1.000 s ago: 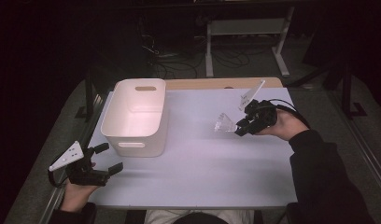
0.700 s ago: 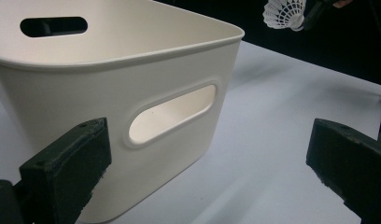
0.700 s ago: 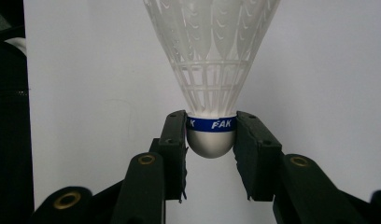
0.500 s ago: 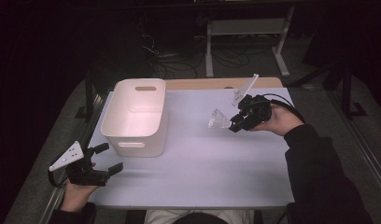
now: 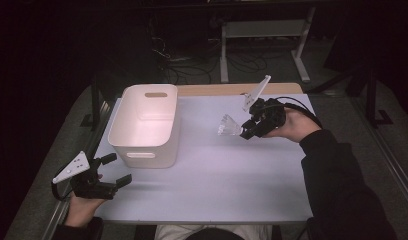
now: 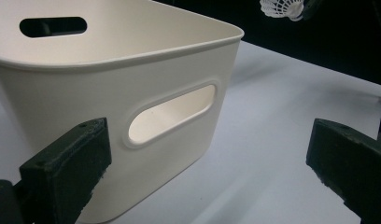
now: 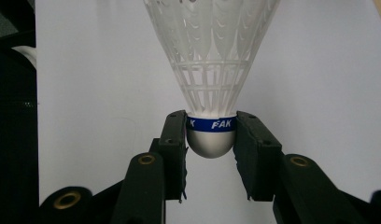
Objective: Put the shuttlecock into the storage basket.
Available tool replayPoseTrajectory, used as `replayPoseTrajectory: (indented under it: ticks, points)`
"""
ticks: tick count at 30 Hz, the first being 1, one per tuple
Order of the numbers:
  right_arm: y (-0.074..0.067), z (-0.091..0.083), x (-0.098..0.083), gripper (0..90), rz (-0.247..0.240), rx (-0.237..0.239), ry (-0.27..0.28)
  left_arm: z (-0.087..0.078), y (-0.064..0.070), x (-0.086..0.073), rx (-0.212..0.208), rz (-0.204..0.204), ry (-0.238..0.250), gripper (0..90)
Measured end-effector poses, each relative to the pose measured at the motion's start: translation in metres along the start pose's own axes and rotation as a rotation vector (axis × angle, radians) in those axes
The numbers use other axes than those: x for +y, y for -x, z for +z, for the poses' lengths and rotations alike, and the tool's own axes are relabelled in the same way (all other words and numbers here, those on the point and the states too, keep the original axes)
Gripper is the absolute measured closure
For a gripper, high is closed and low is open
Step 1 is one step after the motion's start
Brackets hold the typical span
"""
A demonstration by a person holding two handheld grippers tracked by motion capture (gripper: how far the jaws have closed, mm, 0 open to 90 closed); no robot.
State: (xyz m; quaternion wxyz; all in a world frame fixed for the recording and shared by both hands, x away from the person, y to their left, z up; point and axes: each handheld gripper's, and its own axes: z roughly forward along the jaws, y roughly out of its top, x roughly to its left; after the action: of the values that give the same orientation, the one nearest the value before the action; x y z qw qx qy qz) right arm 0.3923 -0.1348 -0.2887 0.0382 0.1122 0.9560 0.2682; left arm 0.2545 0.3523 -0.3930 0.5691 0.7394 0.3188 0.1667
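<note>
A white plastic shuttlecock (image 7: 211,70) with a blue band round its cork is clamped by that cork between the jaws of my right gripper (image 7: 211,135). In the high view the right gripper (image 5: 244,131) holds the shuttlecock (image 5: 227,126) above the table, skirt pointing left toward the white bin (image 5: 144,125). My left gripper (image 5: 117,170) rests at the table's front left corner, jaws wide open with nothing between them. Its own view faces the bin's near wall (image 6: 146,112) with a handle slot, and the shuttlecock (image 6: 282,8) hangs far off at the top.
The pale table top (image 5: 217,185) spreads between the bin and the right hand. A wooden strip (image 5: 212,90) runs along the far edge. Cables and a metal stand (image 5: 262,30) lie on the dark floor beyond.
My right gripper has carried the shuttlecock a little to the left and upward, nearer the bin. The left gripper has stayed where it was.
</note>
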Motion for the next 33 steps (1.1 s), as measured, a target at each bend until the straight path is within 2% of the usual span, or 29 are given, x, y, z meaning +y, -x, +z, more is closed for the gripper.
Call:
replayPoseTrajectory:
  ticks: [16, 21, 33]
  points:
    - [0.0, -0.001, 0.026, 63.8, -0.034, -0.006, 0.009, 0.0, 0.0, 0.0, -0.001, 0.001, 0.001, 0.0]
    - [0.001, -0.001, 0.034, 63.9, -0.044, -0.006, 0.036, 0.0, 0.0, 0.0, -0.002, 0.001, 0.001, 0.0]
    - [0.001, 0.001, 0.054, 63.8, -0.059, 0.004, 0.051, 0.0, 0.0, 0.0, -0.003, 0.0, 0.002, 0.0]
